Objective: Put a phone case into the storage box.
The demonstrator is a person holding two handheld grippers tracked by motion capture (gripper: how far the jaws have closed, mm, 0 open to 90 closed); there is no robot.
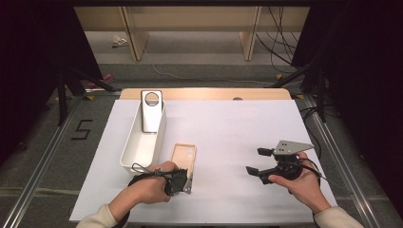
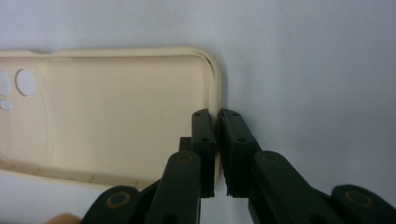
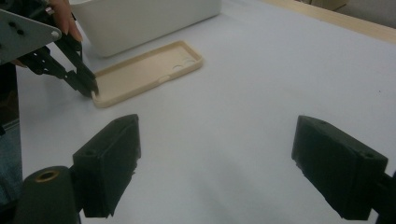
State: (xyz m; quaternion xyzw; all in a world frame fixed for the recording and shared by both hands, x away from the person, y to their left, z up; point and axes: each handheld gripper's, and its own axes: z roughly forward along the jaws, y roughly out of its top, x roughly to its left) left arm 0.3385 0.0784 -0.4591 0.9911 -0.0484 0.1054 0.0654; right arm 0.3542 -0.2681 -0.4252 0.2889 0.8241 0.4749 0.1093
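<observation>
The cream-coloured soft phone case (image 1: 183,157) lies flat, open side up, on the white worktop (image 1: 237,137), just beside the white rectangular plastic bin (image 1: 135,147). A second, white-and-grey phone case with a round cut-out (image 1: 152,111) stands upright inside that bin against its far end.

The left tool (image 2: 218,140) is clamped on the near short wall of the cream case: one jaw sits inside the shell, the other outside on the worktop side. The right tool (image 3: 215,163) hangs above bare worktop well apart from the case, jaws wide apart and holding nothing.

Judged step: lifting the case, probably for placement in the bin.

Procedure for a clean lift:
1. Keep the clamp pressure steady; the wall is thin and flexible, so it may slip or fold.
2. Raise the gripped end first, letting the far end trail.
3. Clear the bin rim before moving sideways.
4. Keep the right tool clear unless support is needed.
</observation>
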